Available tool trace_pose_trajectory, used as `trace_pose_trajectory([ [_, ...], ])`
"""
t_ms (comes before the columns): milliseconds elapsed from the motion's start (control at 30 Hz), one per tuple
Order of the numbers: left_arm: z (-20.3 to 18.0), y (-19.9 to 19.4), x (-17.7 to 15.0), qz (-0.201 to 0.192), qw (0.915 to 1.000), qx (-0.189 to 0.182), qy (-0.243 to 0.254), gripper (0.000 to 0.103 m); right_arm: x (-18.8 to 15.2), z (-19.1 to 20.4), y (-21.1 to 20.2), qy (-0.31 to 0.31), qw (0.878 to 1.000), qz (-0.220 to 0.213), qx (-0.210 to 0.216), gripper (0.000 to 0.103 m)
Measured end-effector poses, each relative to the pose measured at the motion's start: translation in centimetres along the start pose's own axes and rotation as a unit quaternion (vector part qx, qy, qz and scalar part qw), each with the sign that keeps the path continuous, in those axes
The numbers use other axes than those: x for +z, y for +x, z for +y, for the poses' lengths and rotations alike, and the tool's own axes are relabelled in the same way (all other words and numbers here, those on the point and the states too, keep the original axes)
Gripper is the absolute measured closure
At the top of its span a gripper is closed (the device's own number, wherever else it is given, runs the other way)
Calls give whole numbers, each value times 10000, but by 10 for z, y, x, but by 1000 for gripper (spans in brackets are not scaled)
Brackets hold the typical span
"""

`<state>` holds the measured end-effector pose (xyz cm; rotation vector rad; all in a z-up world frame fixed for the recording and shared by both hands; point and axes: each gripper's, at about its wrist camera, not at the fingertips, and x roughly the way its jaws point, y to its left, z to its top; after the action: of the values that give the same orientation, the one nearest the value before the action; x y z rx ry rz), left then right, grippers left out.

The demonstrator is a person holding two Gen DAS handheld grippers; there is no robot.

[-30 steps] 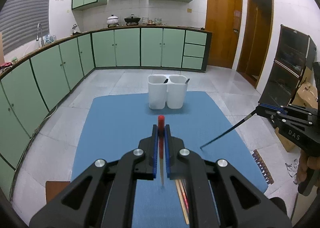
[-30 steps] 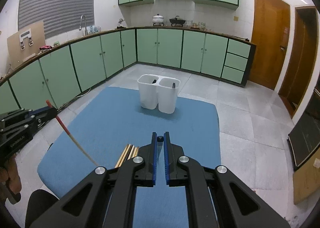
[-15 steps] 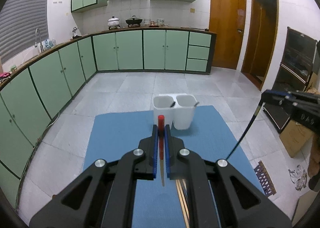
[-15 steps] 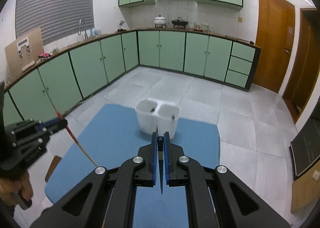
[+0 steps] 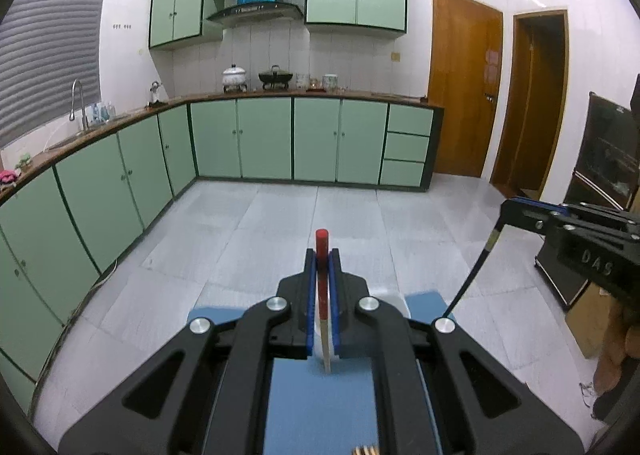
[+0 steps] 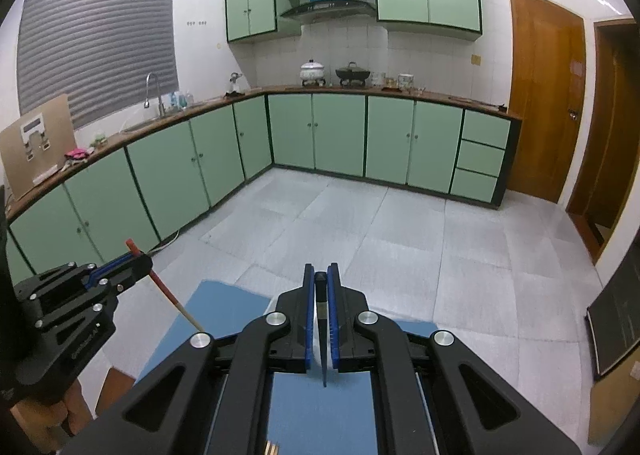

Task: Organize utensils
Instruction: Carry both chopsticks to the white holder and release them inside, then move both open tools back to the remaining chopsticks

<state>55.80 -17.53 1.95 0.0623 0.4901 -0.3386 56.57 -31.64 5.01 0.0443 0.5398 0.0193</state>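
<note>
In the left wrist view my left gripper point(image 5: 322, 255) is shut on a chopstick with a red top point(image 5: 322, 279) that hangs pale-tipped over the blue mat point(image 5: 320, 407). The right wrist view shows my right gripper point(image 6: 320, 270) shut on a black chopstick point(image 6: 321, 327). Each gripper appears in the other's view: the right gripper point(image 5: 507, 210) with its black chopstick point(image 5: 474, 279) at the right, the left gripper point(image 6: 140, 257) with the red chopstick point(image 6: 162, 289) at the left. The white holders are almost fully hidden behind the fingers; only a white sliver point(image 5: 390, 297) shows.
Loose wooden chopsticks point(image 5: 362, 450) lie on the mat near the bottom edge. Green cabinets point(image 5: 260, 143) line the far and left walls over a grey tiled floor. A dark cabinet point(image 5: 608, 159) and cardboard box stand to the right, a wooden stool point(image 6: 116, 387) to the lower left.
Both grippers have risen and moved forward over the mat, each still holding its chopstick. The white holders have slid down the views and gone behind the fingers.
</note>
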Motion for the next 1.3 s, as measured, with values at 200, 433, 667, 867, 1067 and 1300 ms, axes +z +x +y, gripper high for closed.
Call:
trace_pose_trajectory([
  [200, -12, 46, 22, -166, 9999, 5, 48, 98, 24, -2, 38, -92, 9998, -177, -62, 97],
  [433, -15, 108, 2, 59, 10000, 15, 57, 98, 1, -15, 103, -82, 9999, 84, -128, 97],
  [667, -7, 152, -39, 583, 9983, -13, -53, 97, -41, -31, 149, 61, 9983, 570, -124, 97],
  [867, 6, 123, -34, 424, 9991, 21, -50, 87, -40, -43, 123, 224, 9990, 375, -85, 93],
  [1067, 11, 67, -29, 119, 9998, 96, 136, 79, -51, -42, 67, 176, 9998, 88, -41, 93],
  [1300, 23, -24, -98, -78, 9998, 79, 162, 74, -117, -31, -28, 30, 9990, -439, 97, 92],
])
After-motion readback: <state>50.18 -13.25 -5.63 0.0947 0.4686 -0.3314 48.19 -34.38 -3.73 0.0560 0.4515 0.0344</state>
